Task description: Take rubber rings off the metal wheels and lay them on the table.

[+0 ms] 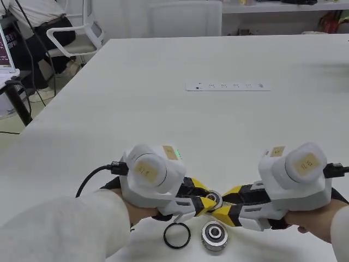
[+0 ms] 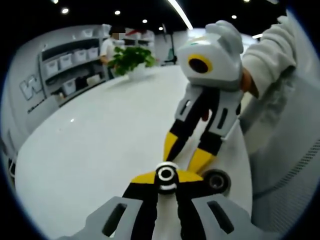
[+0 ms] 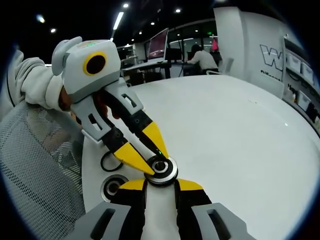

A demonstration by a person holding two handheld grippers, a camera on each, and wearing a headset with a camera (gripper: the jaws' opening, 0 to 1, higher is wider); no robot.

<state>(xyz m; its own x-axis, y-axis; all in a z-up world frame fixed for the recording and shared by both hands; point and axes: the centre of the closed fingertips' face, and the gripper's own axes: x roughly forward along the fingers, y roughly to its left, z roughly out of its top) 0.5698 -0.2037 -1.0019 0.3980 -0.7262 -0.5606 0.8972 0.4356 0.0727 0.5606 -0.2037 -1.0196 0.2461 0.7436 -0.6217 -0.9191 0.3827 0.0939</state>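
Metal wheel sits right between your two sets of fingertips, and they cover most of its rim. From the head view you get little more than its hub. In the left gripper view, your own yellow tips hide its lower edge. A dark band runs round its outside. That may be rubber, though the blur leaves it unsure.

The wheel's flat face is turned up towards you, so its axle stands roughly upright off the table, tipped slightly.

Your left gripper has its jaws drawn in almost to meeting, with both yellow tips pressed on the wheel's rim. Your right gripper comes at it from the opposite side. Its jaws are spread just wide enough to straddle the wheel, and they appear clamped on it too. The two pairs of tips nearly touch each other there, and the wheel is held clear of the tabletop.

Just beside the fingertips, on your side of them, a second wheel lies flat with its face up. A loose rubber ring lies flat next to it, close to it without touching, under the left jaws. Well beyond the fingertips, a white power strip lies across the table.
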